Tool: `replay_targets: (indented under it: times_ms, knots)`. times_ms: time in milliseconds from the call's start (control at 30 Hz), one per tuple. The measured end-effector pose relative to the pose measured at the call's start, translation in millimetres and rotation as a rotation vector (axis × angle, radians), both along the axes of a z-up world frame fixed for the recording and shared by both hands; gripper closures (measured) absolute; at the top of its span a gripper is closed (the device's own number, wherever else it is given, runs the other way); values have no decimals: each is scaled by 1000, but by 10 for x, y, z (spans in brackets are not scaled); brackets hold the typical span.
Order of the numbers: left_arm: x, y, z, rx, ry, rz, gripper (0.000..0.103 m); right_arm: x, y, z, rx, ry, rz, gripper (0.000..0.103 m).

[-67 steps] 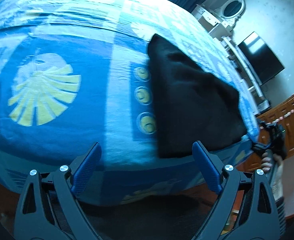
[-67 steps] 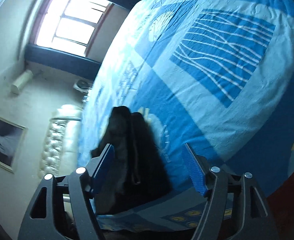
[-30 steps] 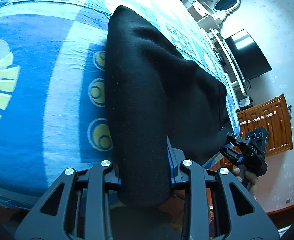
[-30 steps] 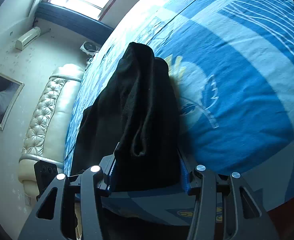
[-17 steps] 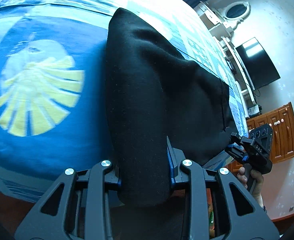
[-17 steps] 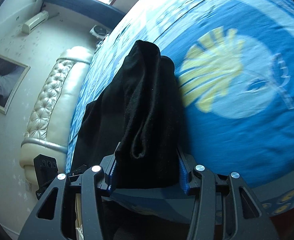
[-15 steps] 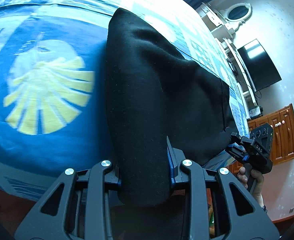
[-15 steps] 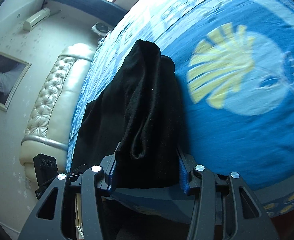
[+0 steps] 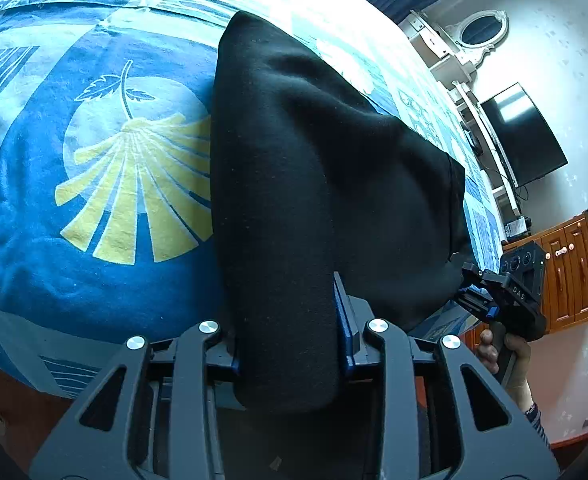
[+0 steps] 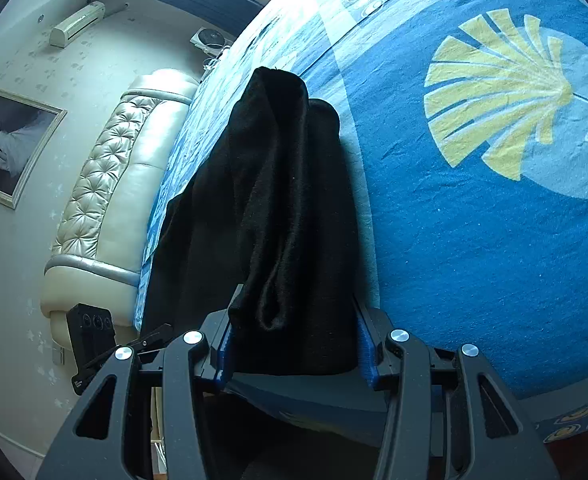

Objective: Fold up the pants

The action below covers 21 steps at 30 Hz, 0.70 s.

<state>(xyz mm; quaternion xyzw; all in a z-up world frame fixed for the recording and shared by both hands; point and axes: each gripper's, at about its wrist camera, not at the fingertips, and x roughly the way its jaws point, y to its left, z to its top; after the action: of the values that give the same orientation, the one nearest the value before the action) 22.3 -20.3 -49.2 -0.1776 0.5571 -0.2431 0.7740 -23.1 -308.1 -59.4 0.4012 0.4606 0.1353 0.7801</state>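
On the blue, fan-printed cotton bedspread [image 9: 94,280] lie soft black fleece pants [image 9: 314,168], one thick fold clenched in the left tongs [image 9: 288,320]; opposite, the right tongs [image 10: 294,344] grasp another bunched edge

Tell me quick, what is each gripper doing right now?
Left gripper: closed on the black pants.
Right gripper: closed on the same pants.

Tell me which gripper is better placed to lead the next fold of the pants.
Neither clearly. The left gripper and right gripper each clamp a bunched end of the black pants at the near edge of the bed. They should probably carry the fold together.
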Motion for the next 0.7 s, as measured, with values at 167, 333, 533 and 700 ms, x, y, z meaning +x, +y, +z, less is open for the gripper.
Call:
replay_targets:
  times_ms: [167,333,533,700]
  knots:
    - [-18,36,-29,-4,1,4,68,-3,9,3,-1,0,-1,55]
    - [-27,41,-43,-6,3,10,65,-8,11,1,1,-1,-2,55]
    - [-44,134,-24,-70,-40,-4,28,-31,-46,11,59,-6,6,44]
    - [8,330,108,-142,-74,-16,14,-24,-212,151,23,-34,-2,31]
